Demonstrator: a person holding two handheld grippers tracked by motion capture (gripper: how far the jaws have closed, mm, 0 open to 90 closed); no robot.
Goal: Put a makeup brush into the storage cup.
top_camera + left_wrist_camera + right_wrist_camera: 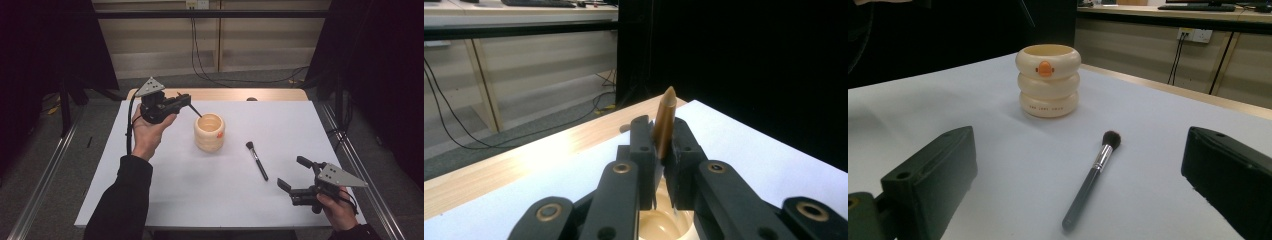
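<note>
The left gripper (189,103) is clamped on a brown stick (664,122) just above the cup (209,132), not yet dropped in. The brush (256,160) lies on the tabletop (200,185); the right gripper (295,172), jaws apart, waits near it.

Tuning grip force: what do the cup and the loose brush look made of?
Cup: likely glossy plastic or glazed ceramic; cream, smooth, soft highlights on stacked rings. Brush: dark, slightly glossy handle, plastic or lacquered wood; shiny metal-looking ferrule; soft dark bristles.
</note>
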